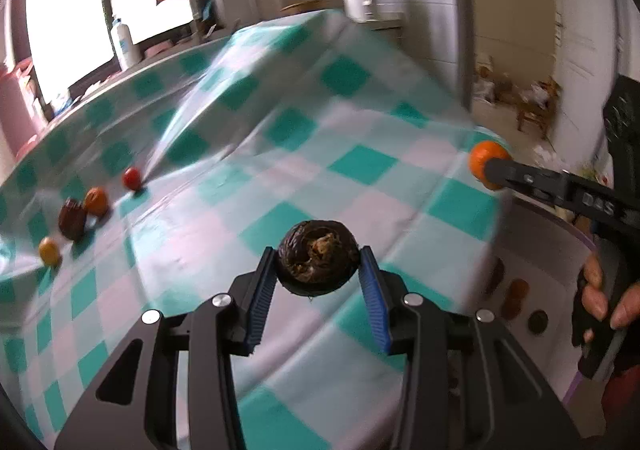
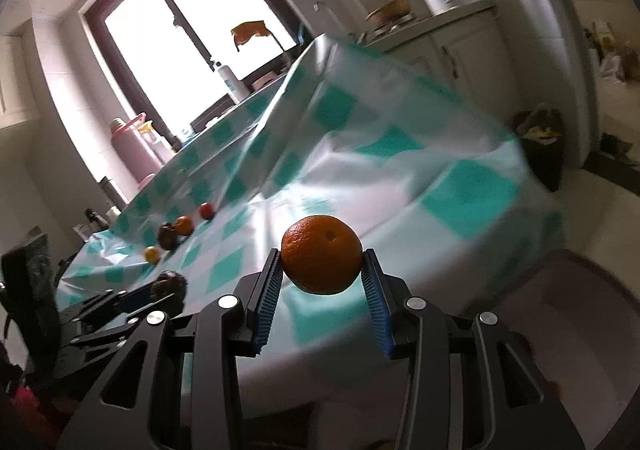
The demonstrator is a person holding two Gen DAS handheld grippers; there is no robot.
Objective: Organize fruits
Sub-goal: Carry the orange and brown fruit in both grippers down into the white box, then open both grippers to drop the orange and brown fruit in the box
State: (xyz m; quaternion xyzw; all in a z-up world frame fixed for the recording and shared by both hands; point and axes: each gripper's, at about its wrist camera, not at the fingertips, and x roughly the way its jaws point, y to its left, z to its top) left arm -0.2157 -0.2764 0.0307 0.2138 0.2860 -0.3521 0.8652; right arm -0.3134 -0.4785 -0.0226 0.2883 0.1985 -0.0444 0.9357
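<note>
My left gripper [image 1: 319, 262] is shut on a dark brown wrinkled fruit [image 1: 316, 256], held above the green-and-white checked tablecloth [image 1: 360, 162]. My right gripper [image 2: 322, 262] is shut on an orange [image 2: 322, 254] over the table's near edge. In the left wrist view the right gripper [image 1: 490, 166] shows at the right with that orange [image 1: 482, 162]. The right wrist view shows the left gripper [image 2: 170, 286] at lower left with the dark fruit [image 2: 172, 284]. Far on the cloth lie a red fruit [image 1: 132, 178], an orange fruit [image 1: 96, 201], a dark brown fruit [image 1: 73, 219] and a yellow fruit [image 1: 49, 251].
A pale round tray [image 2: 580, 314] with a purple rim sits low at the right beyond the table's edge, with dark round things [image 1: 538, 322] in it. A white bottle [image 1: 122, 40] and a pink flask [image 2: 132, 150] stand by the window. A gloved hand [image 1: 600, 302] grips the right handle.
</note>
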